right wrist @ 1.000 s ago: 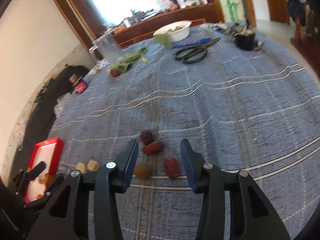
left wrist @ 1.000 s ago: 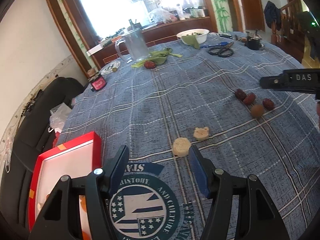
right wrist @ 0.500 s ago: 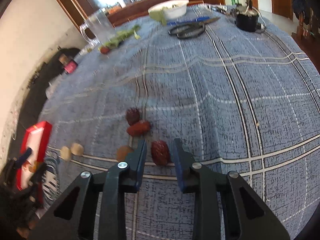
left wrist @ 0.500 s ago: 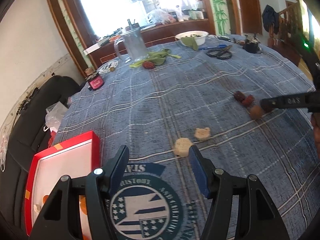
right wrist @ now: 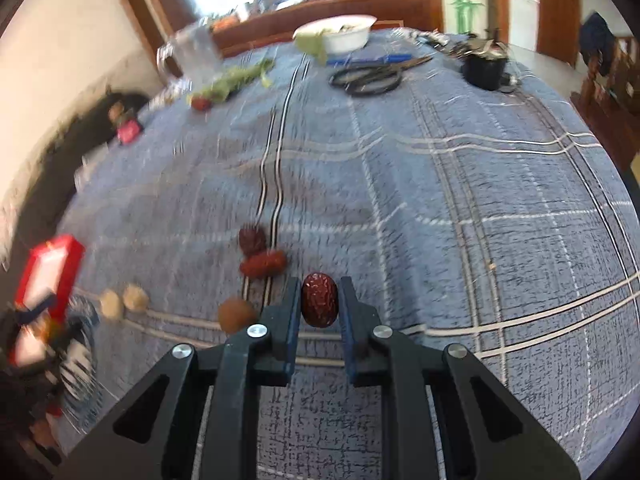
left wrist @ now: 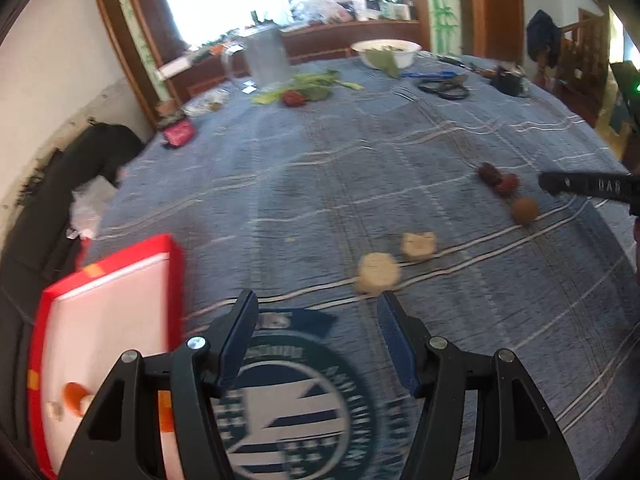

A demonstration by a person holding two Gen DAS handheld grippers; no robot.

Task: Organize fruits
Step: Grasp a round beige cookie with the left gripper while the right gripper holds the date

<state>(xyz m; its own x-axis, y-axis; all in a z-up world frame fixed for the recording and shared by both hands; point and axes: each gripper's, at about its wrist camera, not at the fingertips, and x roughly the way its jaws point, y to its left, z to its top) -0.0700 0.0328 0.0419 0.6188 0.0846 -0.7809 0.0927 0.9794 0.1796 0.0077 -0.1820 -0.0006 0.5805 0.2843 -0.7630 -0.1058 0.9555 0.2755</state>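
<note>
While clamped, wrinkled oval red date (right wrist: 319, 299), checked woven tablecloth (right wrist: 440, 200)

Right jaws: date (right wrist: 319, 299) between them; two dates (right wrist: 262, 264) and round fruit (right wrist: 236, 314) left-ahead on table (right wrist: 460, 208). Left jaws: box (left wrist: 108, 320) left, two cakes (left wrist: 378, 273) just ahead-right.

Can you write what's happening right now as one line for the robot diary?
step: picking fruit | right gripper: shut on red date | left gripper: open, empty | red box: left of it
</note>
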